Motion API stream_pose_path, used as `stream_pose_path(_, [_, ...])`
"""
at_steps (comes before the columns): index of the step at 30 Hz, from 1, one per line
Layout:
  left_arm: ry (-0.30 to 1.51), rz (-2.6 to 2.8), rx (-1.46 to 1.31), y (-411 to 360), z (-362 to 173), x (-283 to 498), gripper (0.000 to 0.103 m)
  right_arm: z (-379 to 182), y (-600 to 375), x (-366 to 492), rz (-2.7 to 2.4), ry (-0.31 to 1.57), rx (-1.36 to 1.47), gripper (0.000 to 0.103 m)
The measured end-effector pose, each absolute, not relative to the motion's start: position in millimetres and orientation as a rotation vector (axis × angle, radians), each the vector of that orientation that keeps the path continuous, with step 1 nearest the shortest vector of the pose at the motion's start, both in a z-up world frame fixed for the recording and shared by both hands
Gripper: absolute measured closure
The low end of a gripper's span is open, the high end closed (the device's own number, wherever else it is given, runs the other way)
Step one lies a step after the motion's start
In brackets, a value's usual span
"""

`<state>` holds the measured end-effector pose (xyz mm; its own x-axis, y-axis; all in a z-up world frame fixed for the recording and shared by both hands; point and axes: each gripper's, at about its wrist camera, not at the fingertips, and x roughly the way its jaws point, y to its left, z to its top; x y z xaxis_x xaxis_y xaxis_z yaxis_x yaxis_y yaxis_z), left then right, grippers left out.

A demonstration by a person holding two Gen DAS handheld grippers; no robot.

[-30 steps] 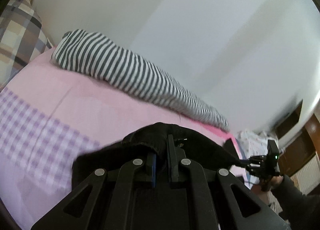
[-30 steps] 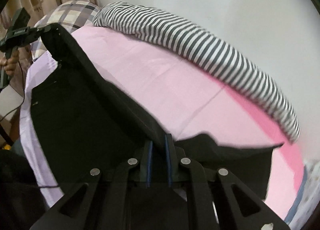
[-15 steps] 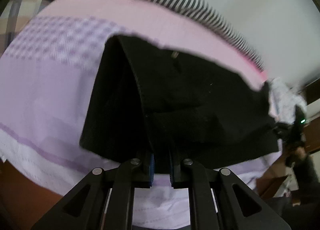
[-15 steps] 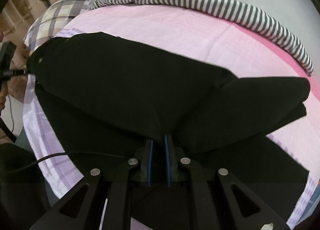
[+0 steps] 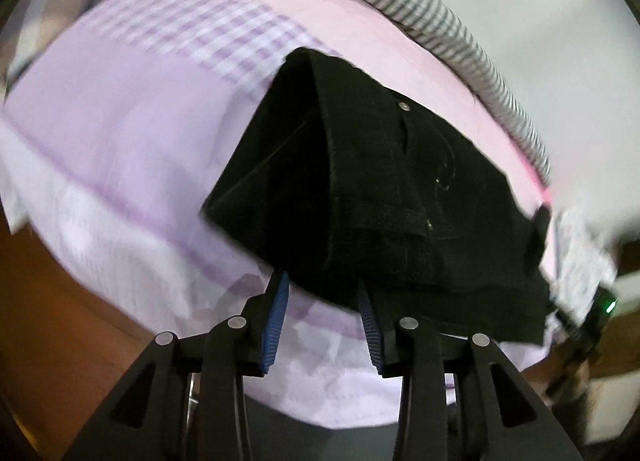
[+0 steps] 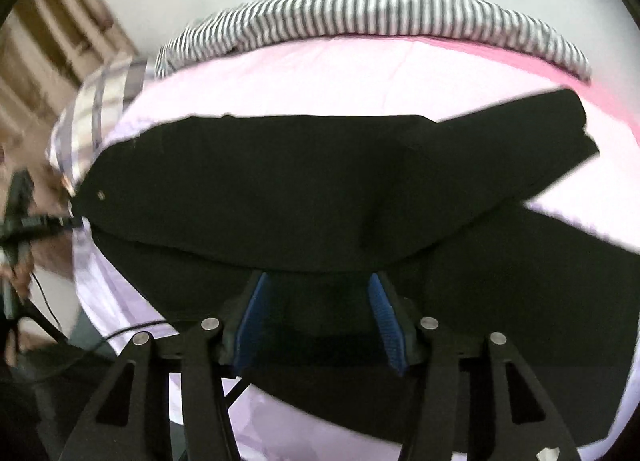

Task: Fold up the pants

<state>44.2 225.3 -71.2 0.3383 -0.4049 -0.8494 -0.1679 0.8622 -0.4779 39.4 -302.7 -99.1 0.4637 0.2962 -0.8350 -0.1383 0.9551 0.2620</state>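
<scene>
The black pants [image 5: 400,181] lie folded over themselves on the pink and lilac bed sheet [image 5: 120,141], the waist button facing up. My left gripper [image 5: 321,281] points down at the pants' near edge. Its jaws are opening, and the fabric edge lies loose between the blue pads [image 5: 276,317]. In the right wrist view the pants [image 6: 280,189] spread wide, one leg end reaching to the right. My right gripper [image 6: 317,277] is also opening over the near fold, its pads [image 6: 384,317] apart and off the cloth. Each gripper shows at the edge of the other's view.
A black-and-white striped bolster [image 6: 380,17] runs along the far side of the bed by the white wall. A plaid pillow [image 6: 100,101] lies at the far left. The bed's near edge and a brown floor [image 5: 60,301] are below the left gripper.
Both grippers came down to the bed carrying the lifted layer of the pants and laid it over the lower layer. Their jaws, shut on the fabric before, now stand apart.
</scene>
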Motion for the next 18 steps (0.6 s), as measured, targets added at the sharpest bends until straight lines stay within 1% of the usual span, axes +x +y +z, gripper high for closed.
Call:
stream_pose_path(4, [1.198, -0.237, -0.765, 226, -76, 38, 0.066, -101, -315, 33, 0.24, 1.036, 0.301, 0.053])
stream_pose_path(9, [1.166, -0.274, -0.903, 216, -86, 50, 0.066, -108, -330, 30, 0.187, 1.019, 0.406, 0.051])
stream_pose_path(18, [1.139, -0.228, -0.959, 209, -96, 65, 0.066, -120, -344, 48, 0.146, 1.016, 0.492, 0.051])
